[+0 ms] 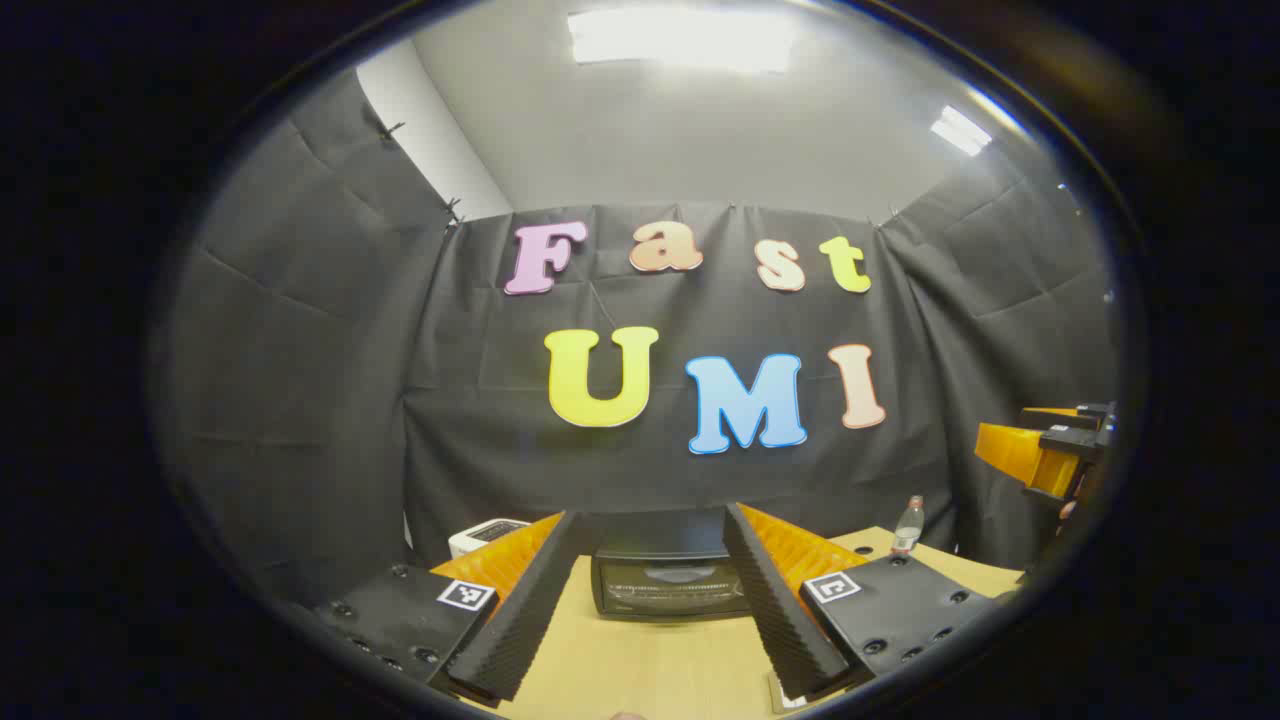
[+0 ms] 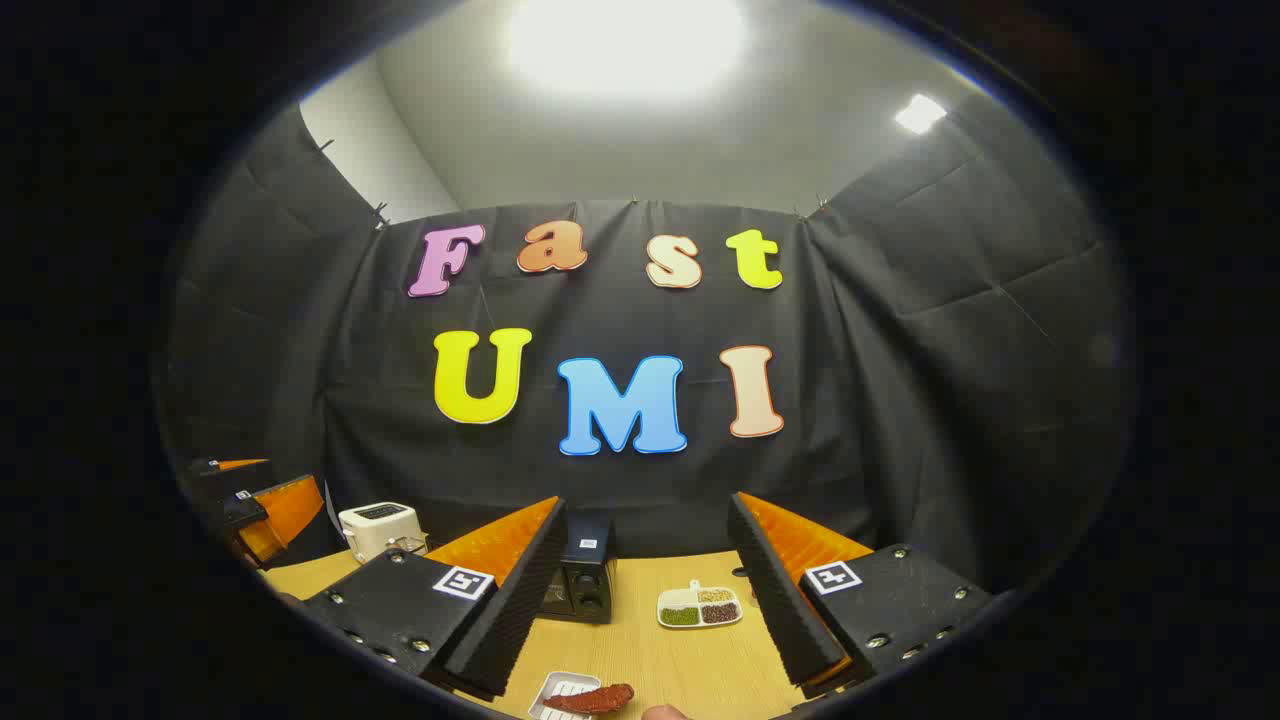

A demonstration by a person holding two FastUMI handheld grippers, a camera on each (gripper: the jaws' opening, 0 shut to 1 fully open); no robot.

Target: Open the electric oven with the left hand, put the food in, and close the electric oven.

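Left gripper point(image 1: 650, 610) is hovering above the wooden table point(image 1: 650, 670), fingers spread wide apart with nothing between them. It is facing the electric oven point(image 1: 670, 580) straight on; the oven is sitting at the far side of the table against the black cloth wall, its glass door shut. A white toaster point(image 1: 485, 535) is standing to the left of the oven, partly hidden behind the left finger. A clear plastic bottle point(image 1: 908, 525) is standing upright near the far right part of the table. At the right edge of the left gripper view the other gripper is showing, held well apart from the oven.

Right gripper point(image 2: 645, 600) is also hanging open over the table, jaws wide, gripping nothing. In the right gripper view the oven point(image 2: 580, 580) is appearing side-on, just beside the inner edge of the left finger. Between the fingers, farther back, a small white divided dish point(image 2: 700, 606) is holding green, brown and pale grains. Close to the camera, at the bottom of the view, the food point(image 2: 590, 698), a reddish-brown piece, is lying on a small white tray point(image 2: 560, 690), below the open fingers and not touched by them. The toaster point(image 2: 378, 528) is standing at the far left.
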